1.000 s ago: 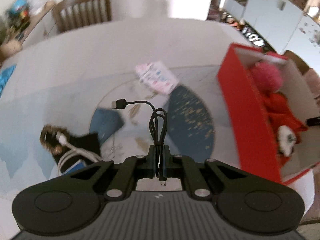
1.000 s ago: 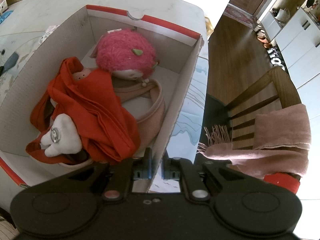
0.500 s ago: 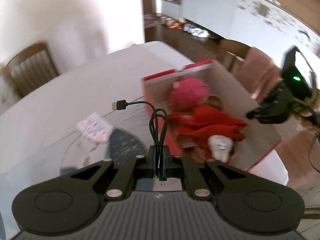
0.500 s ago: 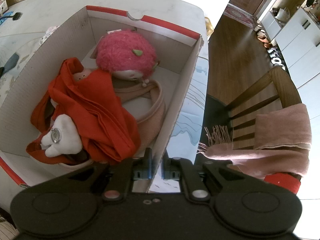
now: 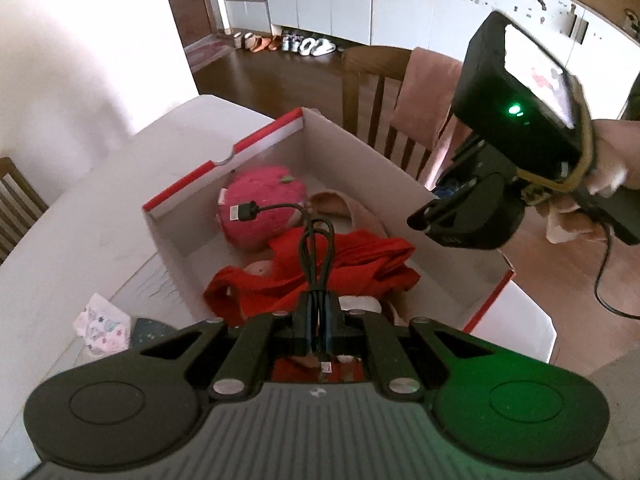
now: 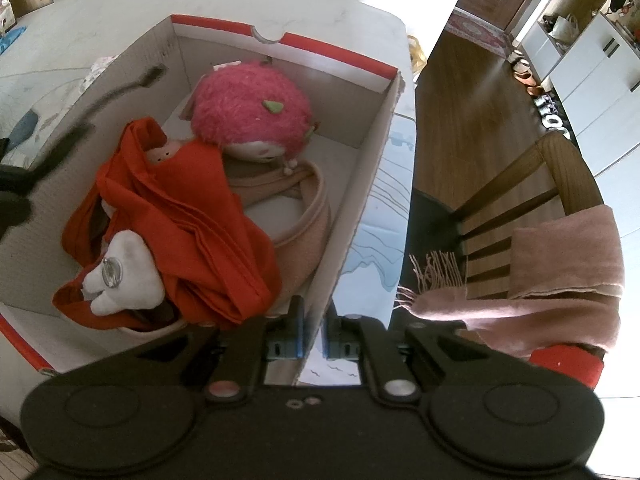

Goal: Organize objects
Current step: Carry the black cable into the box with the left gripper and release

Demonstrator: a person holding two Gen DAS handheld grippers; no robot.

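1. Currently, my left claw (image 5: 319,322) is clamped on a looped black cable (image 5: 316,254), holding it above the open red-and-white box (image 5: 256,140).
2. My right claw (image 6: 313,330) pinches the box's near side wall (image 6: 360,208).
3. Inside the box lie a pink plush (image 6: 250,110), red cloth (image 6: 192,216) and a white toy (image 6: 120,280).
4. Box stands on the bench (image 5: 92,208).

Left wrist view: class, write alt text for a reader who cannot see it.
The left hand-held gripper is shut on a looped black USB cable, above an open red-and-white cardboard box. The box holds a pink plush toy and red cloth; the right hand-held gripper is at its far wall.
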